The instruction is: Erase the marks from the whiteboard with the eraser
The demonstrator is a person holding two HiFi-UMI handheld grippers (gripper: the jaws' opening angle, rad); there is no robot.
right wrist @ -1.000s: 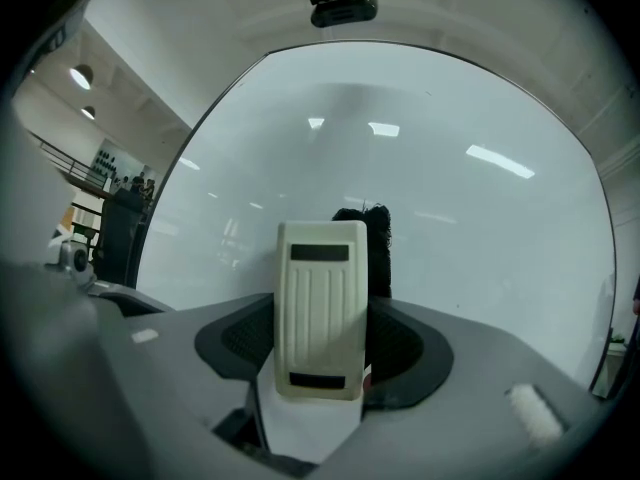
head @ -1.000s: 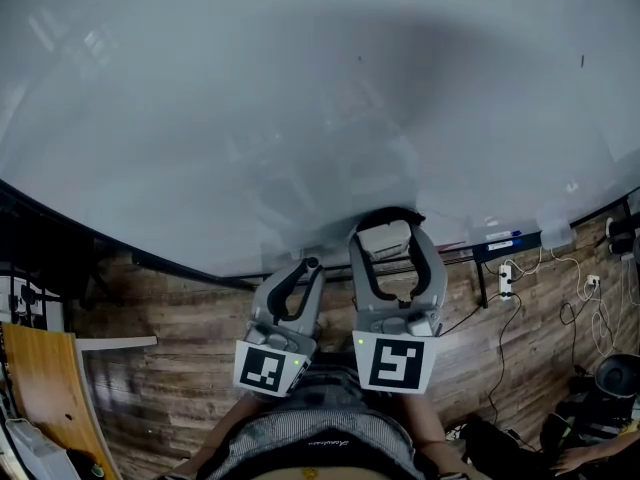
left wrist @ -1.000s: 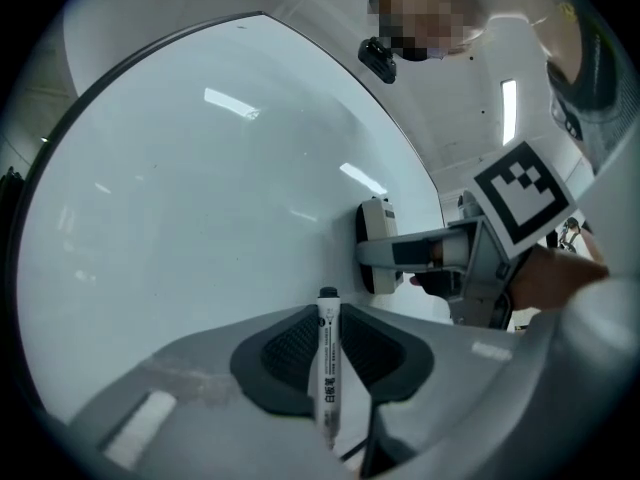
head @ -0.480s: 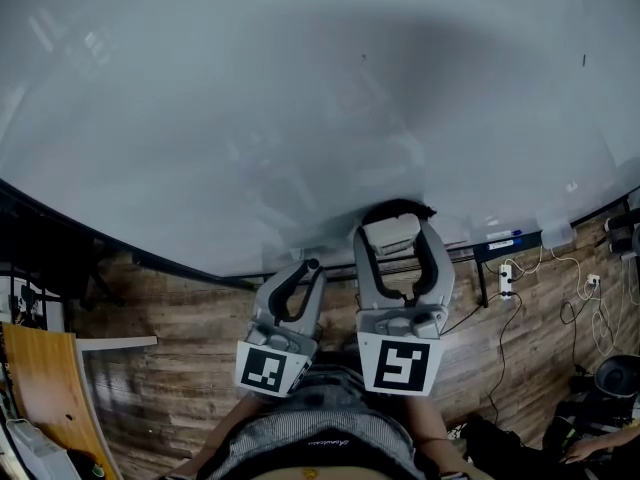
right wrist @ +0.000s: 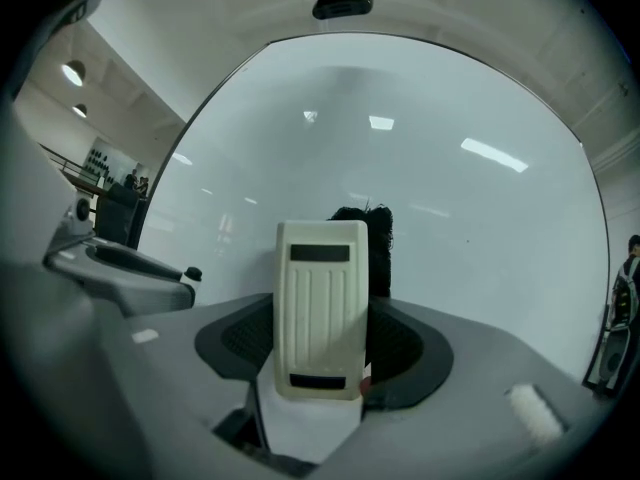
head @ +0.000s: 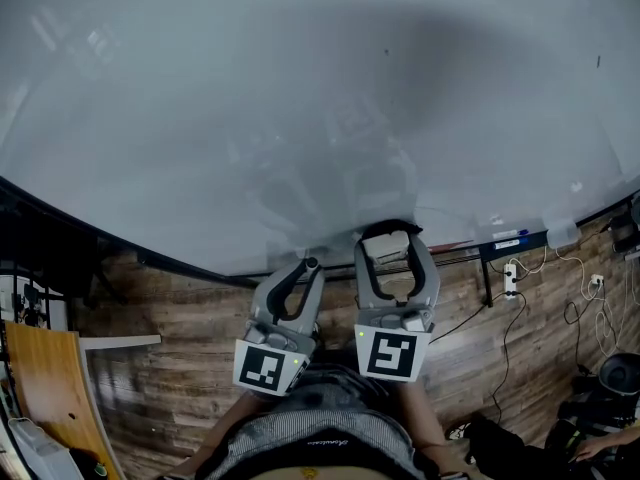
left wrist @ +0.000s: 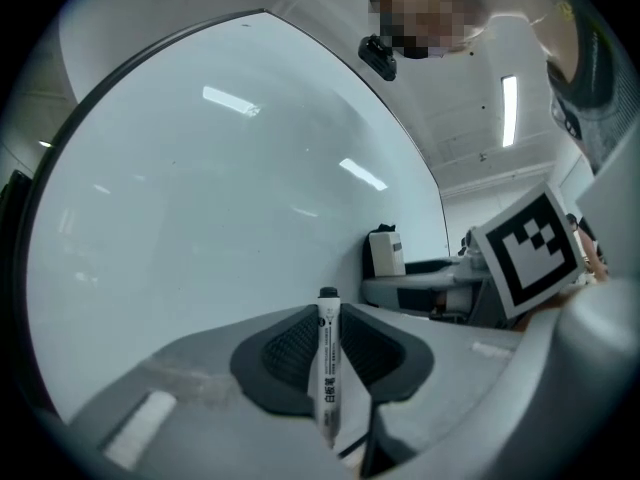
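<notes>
The right tongs, clamping the cream plastic eraser, are sinking to the lower edge of the glossy whiteboard; wiping is likely ending. The left tongs are pinching a white marker pen

The left gripper has its jaws closed on a white marker, gripped between the dark ribbed pads. The marker stands upright, black cap uppermost, printed barrel facing the camera. Behind it the whiteboard fills the left and centre, its dark frame curving along the top edge. Near the whiteboard's right edge is the right gripper, with its marker cube and a white eraser at its tip.
</notes>
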